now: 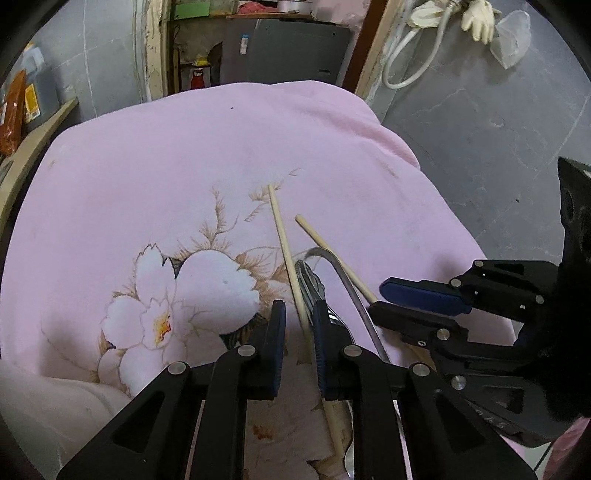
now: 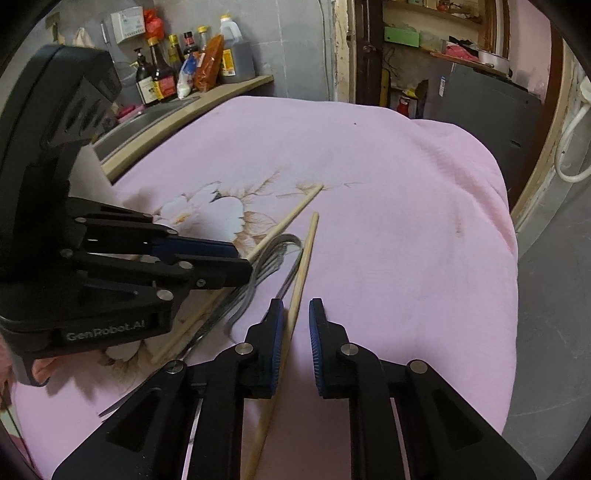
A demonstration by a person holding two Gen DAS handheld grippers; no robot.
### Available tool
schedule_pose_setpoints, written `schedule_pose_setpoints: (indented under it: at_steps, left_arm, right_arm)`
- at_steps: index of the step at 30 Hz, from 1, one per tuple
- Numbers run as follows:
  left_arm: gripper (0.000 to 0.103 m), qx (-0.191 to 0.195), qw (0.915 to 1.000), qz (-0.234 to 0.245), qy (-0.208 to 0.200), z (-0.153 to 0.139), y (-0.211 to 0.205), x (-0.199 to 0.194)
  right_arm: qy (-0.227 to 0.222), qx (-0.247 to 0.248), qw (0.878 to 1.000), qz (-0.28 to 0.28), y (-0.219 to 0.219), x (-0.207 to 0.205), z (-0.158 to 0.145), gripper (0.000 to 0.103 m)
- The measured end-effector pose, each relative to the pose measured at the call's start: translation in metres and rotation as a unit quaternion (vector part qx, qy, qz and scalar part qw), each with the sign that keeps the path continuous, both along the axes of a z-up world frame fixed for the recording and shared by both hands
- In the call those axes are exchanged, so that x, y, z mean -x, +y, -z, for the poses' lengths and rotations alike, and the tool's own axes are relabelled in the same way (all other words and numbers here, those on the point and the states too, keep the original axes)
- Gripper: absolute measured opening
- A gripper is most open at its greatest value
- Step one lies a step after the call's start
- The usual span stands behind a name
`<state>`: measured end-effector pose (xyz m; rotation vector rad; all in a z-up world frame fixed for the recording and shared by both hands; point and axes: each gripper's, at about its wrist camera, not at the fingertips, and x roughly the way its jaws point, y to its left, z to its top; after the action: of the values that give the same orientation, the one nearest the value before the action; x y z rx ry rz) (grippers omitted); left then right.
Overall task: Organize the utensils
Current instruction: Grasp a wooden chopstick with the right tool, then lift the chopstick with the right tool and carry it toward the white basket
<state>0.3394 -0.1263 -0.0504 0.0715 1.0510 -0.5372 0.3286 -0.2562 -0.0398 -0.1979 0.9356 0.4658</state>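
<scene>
Two wooden chopsticks and a metal fork lie on a pink flowered cloth (image 1: pixel 147 177). In the left wrist view, my left gripper (image 1: pixel 300 317) is open, its fingers either side of one chopstick (image 1: pixel 284 251), with the fork (image 1: pixel 314 284) against the right finger. The second chopstick (image 1: pixel 332 254) runs toward my right gripper (image 1: pixel 376 299), which comes in from the right. In the right wrist view, my right gripper (image 2: pixel 296 314) is open around that chopstick (image 2: pixel 304 258), which lies close to its left finger. My left gripper (image 2: pixel 243 260) hovers over the fork (image 2: pixel 269 258) and the other chopstick (image 2: pixel 288 218).
The cloth covers a table whose edges drop off at the right (image 2: pixel 509 236) and far side. A counter with sauce bottles (image 2: pixel 166 70) and a sink (image 2: pixel 147 118) runs along the left. A dark cabinet (image 1: pixel 284 51) stands behind. A grey wall with hanging gloves (image 1: pixel 476 18) is at the right.
</scene>
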Motion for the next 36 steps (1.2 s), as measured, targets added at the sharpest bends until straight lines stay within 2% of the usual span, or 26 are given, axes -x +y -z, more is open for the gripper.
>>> schedule_pose_setpoints:
  at_steps: [2,8,15,20,25,27,30,33,36]
  left_arm:
    - [0.004,0.003,0.9999,-0.01,0.006,0.0,0.001,-0.002]
    - [0.003,-0.001,0.9995,-0.03,0.004,-0.001,0.007,0.003]
    - [0.004,-0.01,0.9992,-0.03,0.024,-0.001,0.004,-0.002]
    - [0.002,-0.005,0.9991,-0.039,0.015,-0.003,0.004,0.008]
    - [0.002,0.004,0.9989,-0.047,-0.004,-0.007,0.007,0.026]
    - [0.002,0.013,0.9985,-0.052,-0.011,-0.01,0.009,0.033]
    - [0.002,0.033,0.9973,-0.055,-0.035,-0.019,0.011,0.047]
    - [0.002,0.058,0.9926,-0.06,-0.088,-0.031,0.014,0.065]
    - [0.002,0.074,0.982,-0.07,-0.159,-0.047,0.016,0.086]
  right_arm:
    - [-0.001,0.004,1.0,0.005,0.001,-0.002,0.001,0.009]
    - [0.009,0.014,1.0,0.007,0.004,-0.009,0.001,0.009]
    - [0.052,0.0,0.998,0.031,0.006,-0.029,0.002,0.009]
    - [0.081,-0.047,0.993,0.067,-0.009,-0.029,0.0,0.003]
    - [0.078,-0.1,0.988,0.082,-0.027,-0.013,-0.005,0.003]
    - [0.067,-0.122,0.986,0.087,-0.035,-0.002,-0.01,0.003]
    - [0.015,-0.137,0.987,0.086,-0.038,0.022,-0.024,0.003]
    - [-0.06,-0.16,0.982,0.085,-0.039,0.051,-0.042,0.003]
    - [-0.127,-0.164,0.975,0.083,-0.035,0.072,-0.055,0.003]
